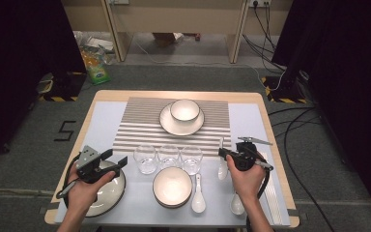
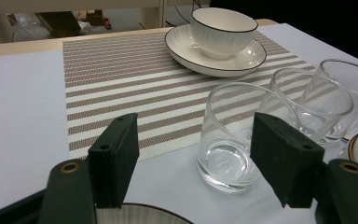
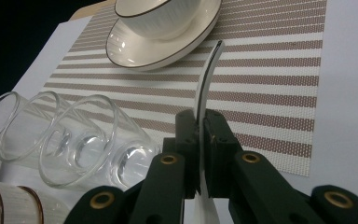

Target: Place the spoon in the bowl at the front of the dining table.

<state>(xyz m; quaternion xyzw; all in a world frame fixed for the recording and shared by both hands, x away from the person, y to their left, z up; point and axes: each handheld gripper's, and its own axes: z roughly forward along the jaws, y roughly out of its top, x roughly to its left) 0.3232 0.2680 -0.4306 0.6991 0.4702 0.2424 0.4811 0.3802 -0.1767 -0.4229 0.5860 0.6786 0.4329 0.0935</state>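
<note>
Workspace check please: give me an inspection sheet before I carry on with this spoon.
Surface: table with a striped placemat.
Job's things: white spoon clamped by its handle; bowl on plate on the placemat.
Clutter: three glasses in a row, stacked bowls, two more spoons, a near-left plate.
Grippers: right gripper shut on the spoon; left gripper open above the near-left plate.
Cables: black cables on the floor at right.
Surroundings: dark curtains, wooden furniture legs, a green bag.
</note>
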